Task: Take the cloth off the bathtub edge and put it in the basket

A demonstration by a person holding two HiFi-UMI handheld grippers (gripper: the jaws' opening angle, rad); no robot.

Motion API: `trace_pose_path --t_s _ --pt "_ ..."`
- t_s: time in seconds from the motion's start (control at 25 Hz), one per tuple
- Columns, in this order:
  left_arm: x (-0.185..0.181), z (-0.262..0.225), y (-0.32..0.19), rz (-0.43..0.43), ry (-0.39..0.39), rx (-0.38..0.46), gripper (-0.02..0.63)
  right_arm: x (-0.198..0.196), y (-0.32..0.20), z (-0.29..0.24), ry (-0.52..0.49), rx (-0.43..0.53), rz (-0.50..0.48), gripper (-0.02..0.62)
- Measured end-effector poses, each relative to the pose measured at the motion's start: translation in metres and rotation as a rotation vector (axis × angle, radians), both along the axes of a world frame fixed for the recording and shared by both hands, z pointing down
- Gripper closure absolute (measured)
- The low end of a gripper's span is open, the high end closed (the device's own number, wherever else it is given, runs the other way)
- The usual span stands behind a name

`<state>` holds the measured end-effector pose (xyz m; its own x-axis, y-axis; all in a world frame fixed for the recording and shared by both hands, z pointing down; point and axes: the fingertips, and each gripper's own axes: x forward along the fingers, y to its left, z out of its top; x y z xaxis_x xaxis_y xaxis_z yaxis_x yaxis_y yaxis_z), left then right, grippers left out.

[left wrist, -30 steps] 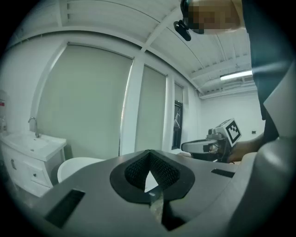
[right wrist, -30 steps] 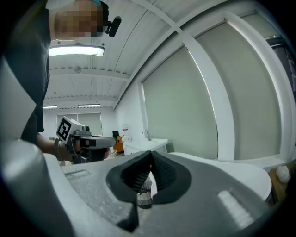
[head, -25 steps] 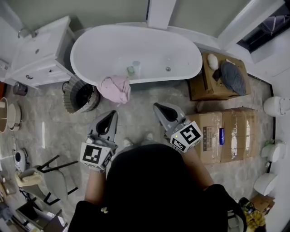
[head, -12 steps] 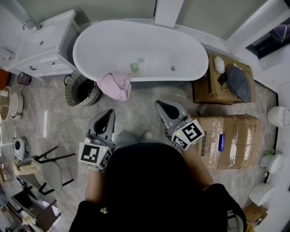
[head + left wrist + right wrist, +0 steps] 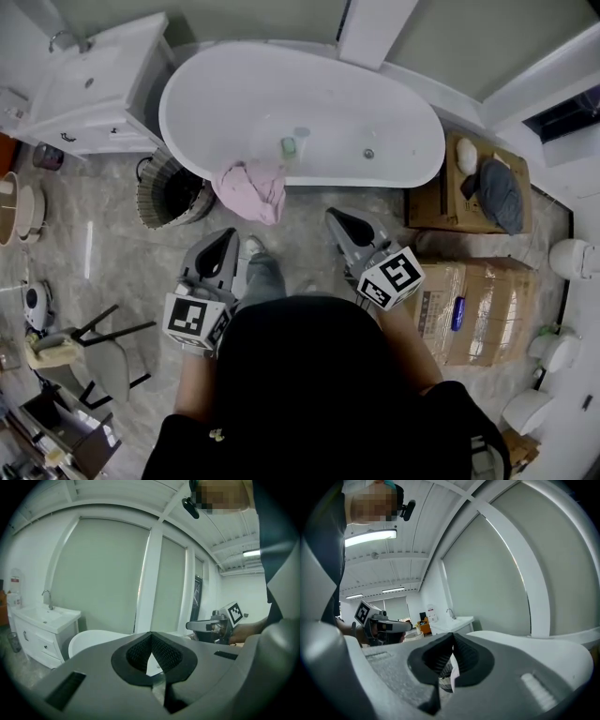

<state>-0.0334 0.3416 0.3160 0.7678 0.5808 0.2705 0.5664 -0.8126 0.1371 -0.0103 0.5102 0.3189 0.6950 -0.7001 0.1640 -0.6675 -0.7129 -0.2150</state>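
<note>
- Head view: a pink cloth [image 5: 251, 187] droops over the near rim of the bathtub [image 5: 187, 141], with the basket [image 5: 167, 192] just to its left. The cloth lies ahead, between the two grippers. The left gripper [image 5: 225, 240] is nearer to it than the right gripper [image 5: 339, 221].
- Left gripper view: jaws pressed together, empty. The cloth is out of sight.
- Right gripper view: jaws pressed together, empty.

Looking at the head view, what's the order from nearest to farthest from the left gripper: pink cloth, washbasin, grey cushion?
1. Pink cloth, draped on the bathtub edge, just ahead of the left gripper.
2. Washbasin, far left corner.
3. Grey cushion, on a box at far right.
</note>
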Motion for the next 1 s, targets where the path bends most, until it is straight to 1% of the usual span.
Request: trace_pose_path --t_s 0.16,0.28,0.48,0.68,0.8,0.84,0.88,0.92,1.0 --pt "0.053 0.004 -0.038 -0.005 -0.022 -0.026 0.594 0.050 -0.037 0.007 -0.023 -0.018 -0.002 0.598" --pt "0.089 0.000 -0.065 0.002 -0.015 -0.044 0.594 0.083 -0.064 0.009 -0.033 -0.030 -0.002 0.598" --pt "0.130 0.001 -0.105 0.017 -0.018 -0.070 0.594 0.130 -0.107 0.018 -0.046 -0.060 -0.007 0.598" --pt "0.144 0.009 -0.138 0.025 -0.012 -0.049 0.593 0.156 -0.148 0.039 -0.091 -0.084 -0.040 0.598" --pt "0.144 0.015 -0.152 -0.009 -0.041 -0.057 0.594 0.164 -0.166 0.051 -0.120 -0.108 -0.074 0.597" --pt "0.143 0.016 -0.155 -0.028 -0.061 -0.064 0.594 0.166 -0.170 0.056 -0.131 -0.116 -0.086 0.589" --pt "0.143 0.017 -0.157 -0.044 -0.082 -0.069 0.594 0.169 -0.174 0.060 -0.144 -0.125 -0.098 0.552" --pt "0.142 0.020 -0.160 -0.054 -0.090 -0.064 0.594 0.172 -0.178 0.066 -0.157 -0.133 -0.109 0.540" --pt "0.144 0.028 -0.165 -0.063 -0.080 -0.048 0.593 0.180 -0.183 0.078 -0.181 -0.149 -0.132 0.530"
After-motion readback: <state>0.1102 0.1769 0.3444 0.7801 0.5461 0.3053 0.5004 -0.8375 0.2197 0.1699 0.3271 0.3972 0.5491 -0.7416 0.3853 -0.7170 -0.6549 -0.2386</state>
